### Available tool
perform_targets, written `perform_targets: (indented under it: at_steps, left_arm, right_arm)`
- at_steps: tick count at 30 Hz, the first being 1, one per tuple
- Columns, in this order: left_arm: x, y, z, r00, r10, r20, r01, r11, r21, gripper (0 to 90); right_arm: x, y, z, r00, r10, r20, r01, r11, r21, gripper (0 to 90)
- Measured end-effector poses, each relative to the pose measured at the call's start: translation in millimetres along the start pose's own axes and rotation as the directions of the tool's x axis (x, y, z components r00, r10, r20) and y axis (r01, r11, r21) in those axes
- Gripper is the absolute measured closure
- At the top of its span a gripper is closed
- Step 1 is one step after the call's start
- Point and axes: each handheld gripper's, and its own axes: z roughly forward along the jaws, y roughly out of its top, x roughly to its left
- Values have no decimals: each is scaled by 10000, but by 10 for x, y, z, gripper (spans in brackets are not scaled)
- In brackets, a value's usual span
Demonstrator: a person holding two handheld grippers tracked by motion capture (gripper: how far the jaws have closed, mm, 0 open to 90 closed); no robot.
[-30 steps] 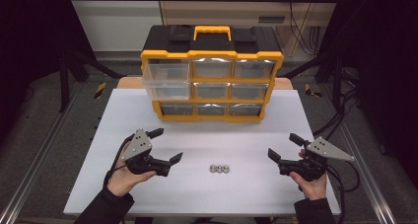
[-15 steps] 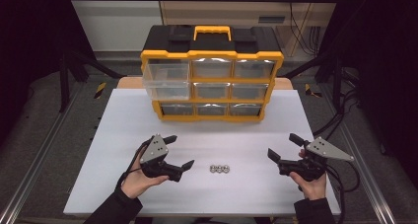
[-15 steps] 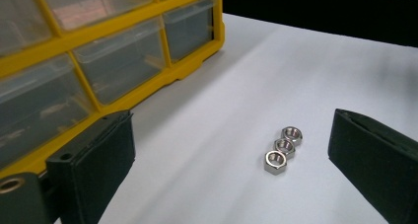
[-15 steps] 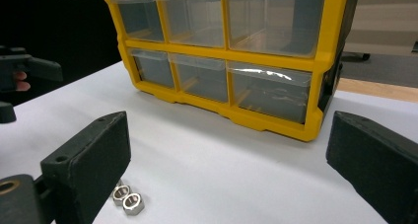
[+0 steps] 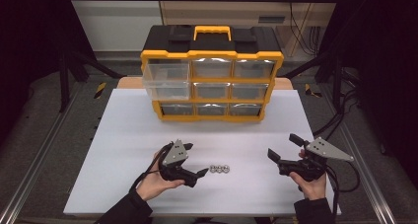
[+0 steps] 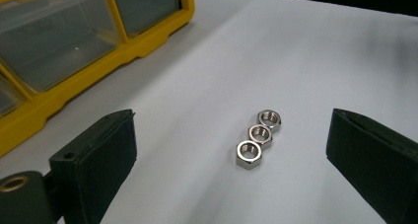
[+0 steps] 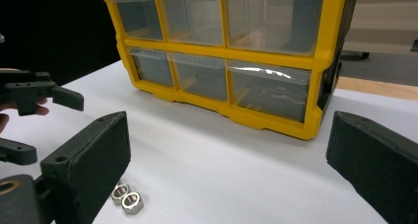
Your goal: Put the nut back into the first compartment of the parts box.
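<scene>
Between the wide-spread jaws of the left gripper (image 6: 231, 150) lie three hex nuts (image 6: 257, 138), touching one another in a short row on the white table (image 5: 128, 135); neither jaw touches them, and nothing is held. Just ahead of its fingertips in the high view, the nuts sit near. Off to the other side, the right gripper (image 5: 287, 151) hovers with jaws likewise apart, empty, well away from the nuts, facing the yellow drawer organizer (image 7: 222, 51).

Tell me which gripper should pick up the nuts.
Left. The left gripper sits right beside the three small silver hex nuts, jaws open and framing them; the right gripper is farther off.
</scene>
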Motion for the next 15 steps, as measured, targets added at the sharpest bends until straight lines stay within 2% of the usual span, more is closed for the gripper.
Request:
perform_targets:
  at_steps: [10, 15]
  left_arm:
    - [-21, -13, 187, 9999, -18, 136, 12, 9990, 448, 67]
    - [-4, 1, 244, 9995, -225, 208, 211, 9978, 629, 96]
  right_arm:
    - [18, -3, 16, 10000, -36, -3, 36, 10000, 48, 35]
    - [16, -4, 14, 10000, -38, -2, 38, 10000, 34, 35]
